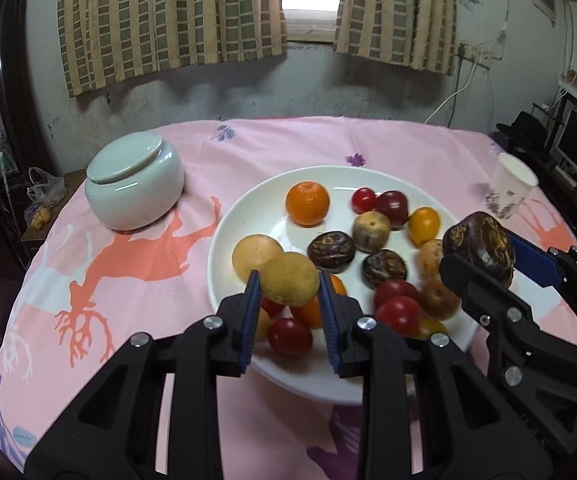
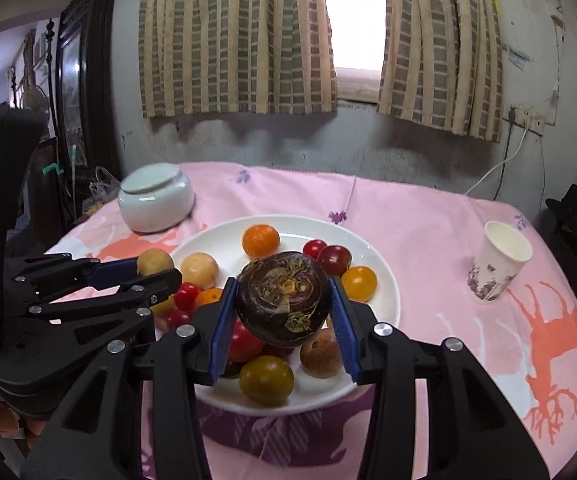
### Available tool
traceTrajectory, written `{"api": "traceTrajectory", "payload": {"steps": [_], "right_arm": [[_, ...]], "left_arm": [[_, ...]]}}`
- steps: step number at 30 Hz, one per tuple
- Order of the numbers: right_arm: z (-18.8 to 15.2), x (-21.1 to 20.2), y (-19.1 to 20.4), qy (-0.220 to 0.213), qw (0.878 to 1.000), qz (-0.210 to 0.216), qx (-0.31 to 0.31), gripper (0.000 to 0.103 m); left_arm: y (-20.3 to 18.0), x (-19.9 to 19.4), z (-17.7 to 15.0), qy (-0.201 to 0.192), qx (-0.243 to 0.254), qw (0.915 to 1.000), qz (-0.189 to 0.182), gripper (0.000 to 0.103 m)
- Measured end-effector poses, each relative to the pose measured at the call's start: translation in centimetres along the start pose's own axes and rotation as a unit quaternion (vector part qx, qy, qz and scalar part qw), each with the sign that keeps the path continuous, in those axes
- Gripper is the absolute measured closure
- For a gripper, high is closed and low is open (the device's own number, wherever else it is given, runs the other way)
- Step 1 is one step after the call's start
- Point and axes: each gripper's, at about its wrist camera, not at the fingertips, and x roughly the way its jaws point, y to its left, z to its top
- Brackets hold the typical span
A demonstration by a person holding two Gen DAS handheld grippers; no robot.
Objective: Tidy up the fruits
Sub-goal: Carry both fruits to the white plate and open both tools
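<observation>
Fruits fill the white plate (image 1: pixel 224 240) on the pink-clothed bench (image 1: pixel 148 280): an orange (image 1: pixel 307 203), red tomatoes (image 1: pixel 289 336) and dark water chestnuts (image 1: pixel 331 251). The left hand-held gripper (image 1: pixel 289 292) pinches a yellowish round fruit (image 1: pixel 290 279) above the plate's near edge. The right hand-held gripper (image 2: pixel 284 308) clamps a dark water chestnut (image 2: pixel 282 298) above the plate.

Right claw (image 2: pixel 284 316) grips dark, possibly chestnut-like fruit (image 2: pixel 282 298) above plate (image 2: pixel 384 280).
</observation>
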Motion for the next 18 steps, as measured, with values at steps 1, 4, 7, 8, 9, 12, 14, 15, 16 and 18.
{"api": "traceTrajectory", "payload": {"steps": [1,4,7,8,9,12,14,15,16,18], "right_arm": [[0.0,0.7,-0.1,0.005,1.0,0.0,0.003,0.058],[-0.1,1.9,0.0,0.015,1.0,-0.002,0.001,0.058],[0.0,2.6,0.2,0.018,1.0,-0.022,-0.008,0.057],[0.0,2.6,0.5,0.014,0.999,-0.035,-0.022,0.057],[-0.1,2.7,0.7,0.008,0.998,-0.049,-0.034,0.054],[-0.1,1.7,0.5,-0.018,0.997,-0.069,-0.044,0.045],[-0.1,0.8,-0.2,-0.026,0.998,-0.053,-0.029,0.045],[-0.2,0.3,-0.6,-0.026,0.998,-0.053,-0.024,0.045],[-0.3,-0.1,-0.8,-0.024,0.998,-0.053,-0.02,0.045],[-0.6,-1.0,-1.4,-0.02,0.999,-0.05,-0.007,0.045]], "left_arm": [[0.1,0.5,0.0,0.003,-0.002,1.0,0.001,0.074],[0.6,1.7,0.1,0.01,-0.007,0.9999,0.005,0.074],[1.0,2.4,0.2,0.014,-0.016,0.9997,0.008,0.074],[1.2,2.6,0.2,0.016,-0.024,0.9996,0.006,0.074],[1.3,2.6,0.2,0.016,-0.034,0.9993,0.006,0.066],[1.9,1.6,0.1,-0.006,-0.068,0.9972,0.032,0.018],[2.0,0.5,0.1,-0.017,-0.066,0.9974,0.025,0.017],[2.0,0.0,0.1,-0.015,-0.062,0.9977,0.022,0.017],[2.0,-0.4,0.0,-0.016,-0.061,0.9978,0.022,0.017],[1.8,-1.3,-0.3,-0.016,-0.06,0.9978,0.022,0.017]]}}
